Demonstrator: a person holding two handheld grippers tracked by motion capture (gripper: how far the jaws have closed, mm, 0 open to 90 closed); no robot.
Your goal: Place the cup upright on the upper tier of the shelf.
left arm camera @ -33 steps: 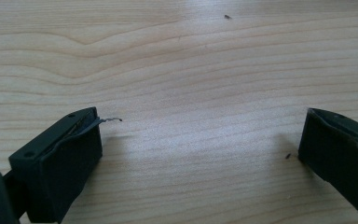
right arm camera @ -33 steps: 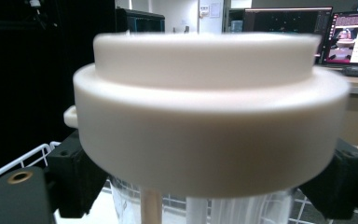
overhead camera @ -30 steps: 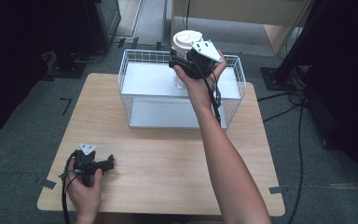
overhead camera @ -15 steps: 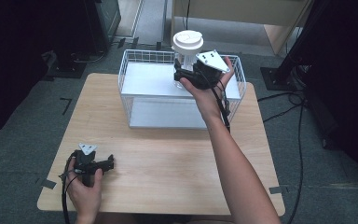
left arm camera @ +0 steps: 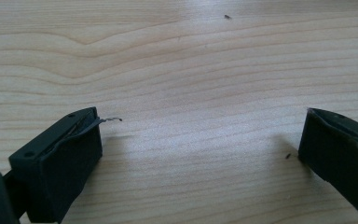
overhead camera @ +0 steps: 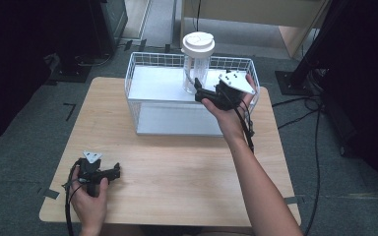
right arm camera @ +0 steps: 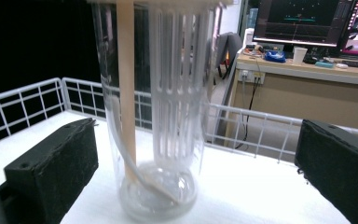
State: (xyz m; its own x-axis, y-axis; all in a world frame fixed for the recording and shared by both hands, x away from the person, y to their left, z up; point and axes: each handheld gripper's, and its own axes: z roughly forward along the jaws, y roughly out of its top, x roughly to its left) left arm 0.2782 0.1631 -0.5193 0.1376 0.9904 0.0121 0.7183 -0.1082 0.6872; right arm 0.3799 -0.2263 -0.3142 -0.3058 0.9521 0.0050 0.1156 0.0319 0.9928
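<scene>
Nearest the person, at the front left of the wooden table (overhead camera: 177, 182): left gripper (overhead camera: 109, 173) lying low on the bare wood, gripped by the left hand (overhead camera: 89, 196), grey three-cornered plate on top, cable trailing back toward the table edge. Jaws spread wide in the left gripper view, nothing but pale wood grain between them, black pads (left arm camera: 65, 163) resting at the surface.

Farther in, past the middle of the table: right forearm (overhead camera: 256, 172) reaching diagonally forward and up to the white wire basket (overhead camera: 142, 73) standing at the far side of the tabletop. Right hand (overhead camera: 229, 105) over the basket's right part, carrying the right gripper (overhead camera: 200, 92), pointed left toward the clear tumbler (overhead camera: 195, 73).

Tumbler standing upright inside the basket on its white floor, near the back rail, capped by a round white lid (overhead camera: 198, 44) rising above the basket's rim. Seen close in the right gripper view: clear tumbler (right arm camera: 161, 107) with a slotted inner tube and a pale stick leaning inside, its base on the white floor.

Right gripper's jaws just opened, now as wide as can be, one to each side of the tumbler, both black pads (right arm camera: 56, 168) apart from the clear wall, so not gripped.

Beyond the basket rails: dark floor, a desk with monitors (right arm camera: 303, 21) in the right gripper view
</scene>
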